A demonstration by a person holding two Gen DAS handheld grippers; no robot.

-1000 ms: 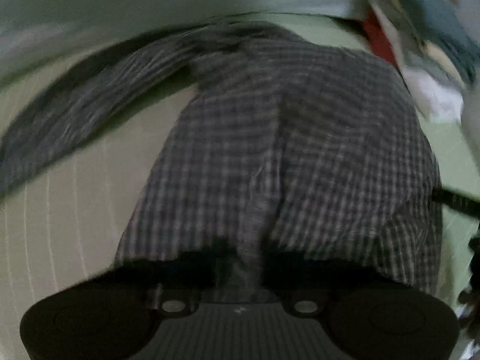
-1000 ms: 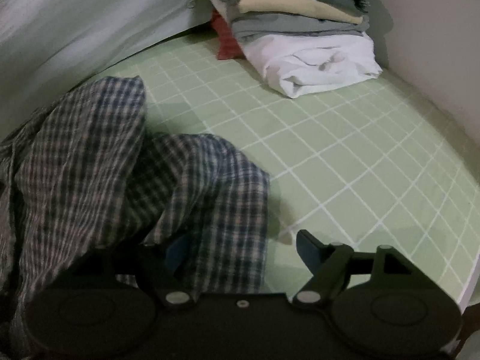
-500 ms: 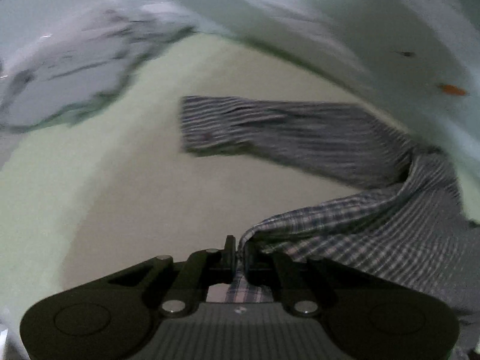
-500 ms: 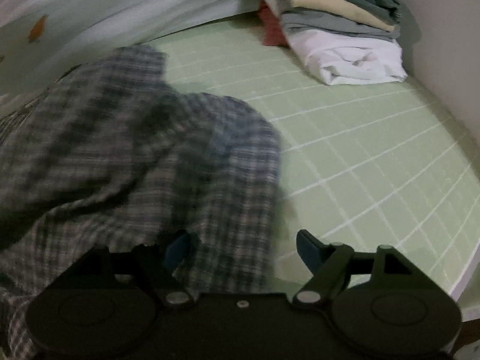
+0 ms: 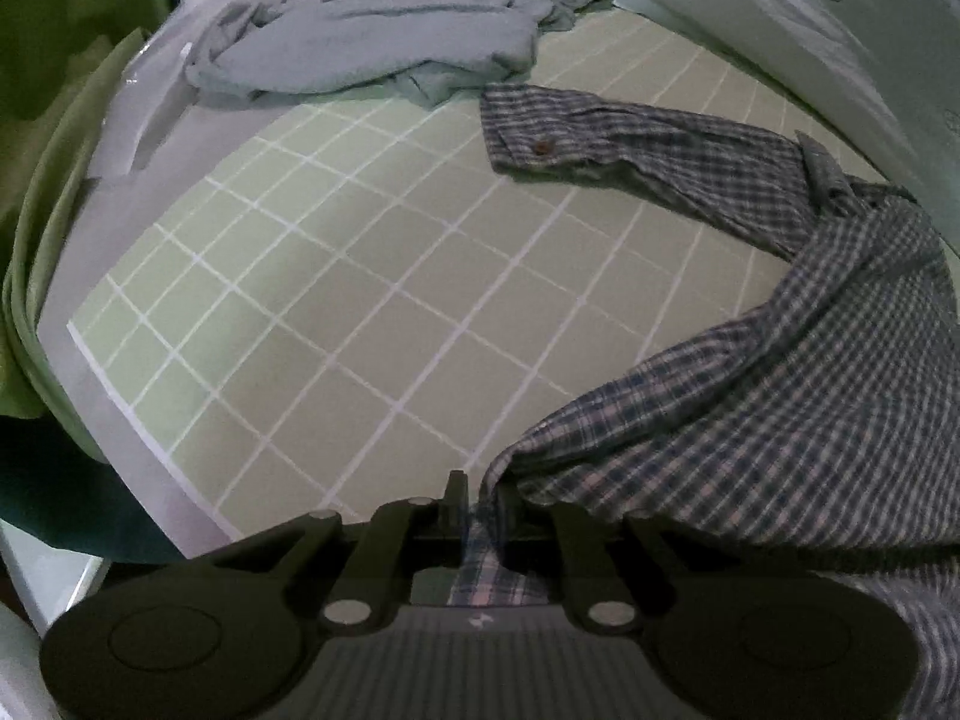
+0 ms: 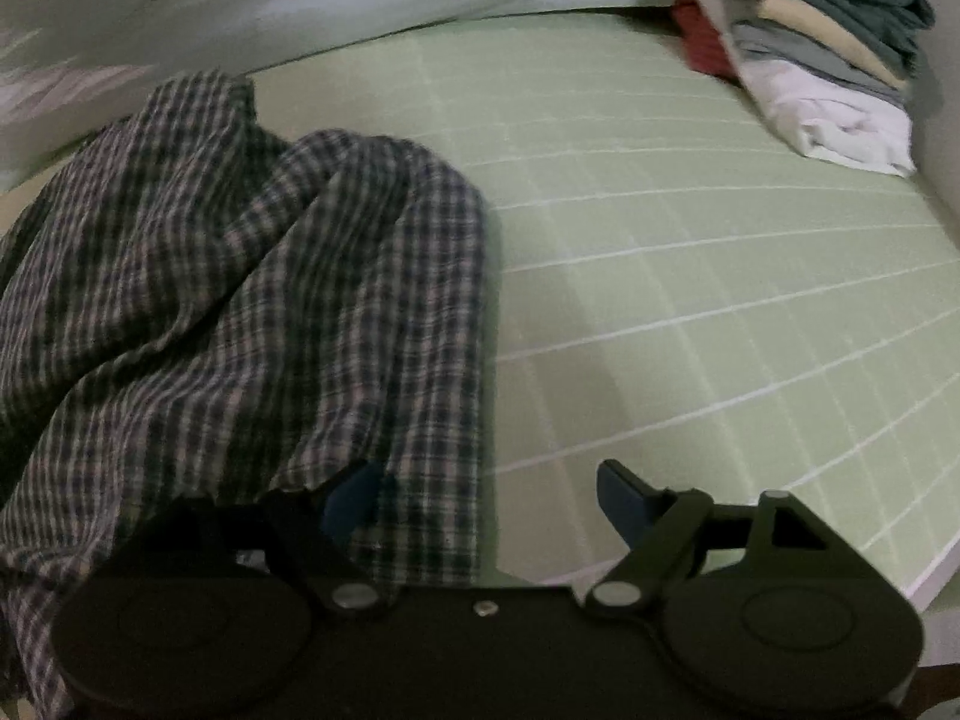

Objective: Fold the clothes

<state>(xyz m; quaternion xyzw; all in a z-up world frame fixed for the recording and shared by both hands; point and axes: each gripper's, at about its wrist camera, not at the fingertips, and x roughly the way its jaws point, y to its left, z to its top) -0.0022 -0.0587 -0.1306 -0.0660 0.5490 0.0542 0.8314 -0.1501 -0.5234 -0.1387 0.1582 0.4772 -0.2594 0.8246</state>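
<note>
A blue-and-white plaid shirt (image 5: 750, 420) lies rumpled on a green gridded mat (image 5: 390, 300), one cuffed sleeve (image 5: 630, 144) stretched out toward the far side. My left gripper (image 5: 477, 504) pinches a corner of the shirt's edge; its jaws are opening slightly, with the cloth still pressed between them. In the right wrist view the shirt (image 6: 240, 276) is bunched at the left. My right gripper (image 6: 489, 492) stands open just above it, and the shirt's edge drapes over the left finger (image 6: 354, 498). The right finger is over bare mat (image 6: 690, 240).
A stack of folded clothes (image 6: 828, 60) sits at the mat's far right corner. A crumpled pale blue garment (image 5: 372, 42) lies at the far left. Pale bedding (image 5: 780, 30) runs along the back, and a green cloth (image 5: 36, 180) hangs past the mat's left edge.
My left gripper has swung leftward with the shirt's edge in it, drawing the cloth out over the mat. The right gripper has shifted sideways above the shirt and stays open.
</note>
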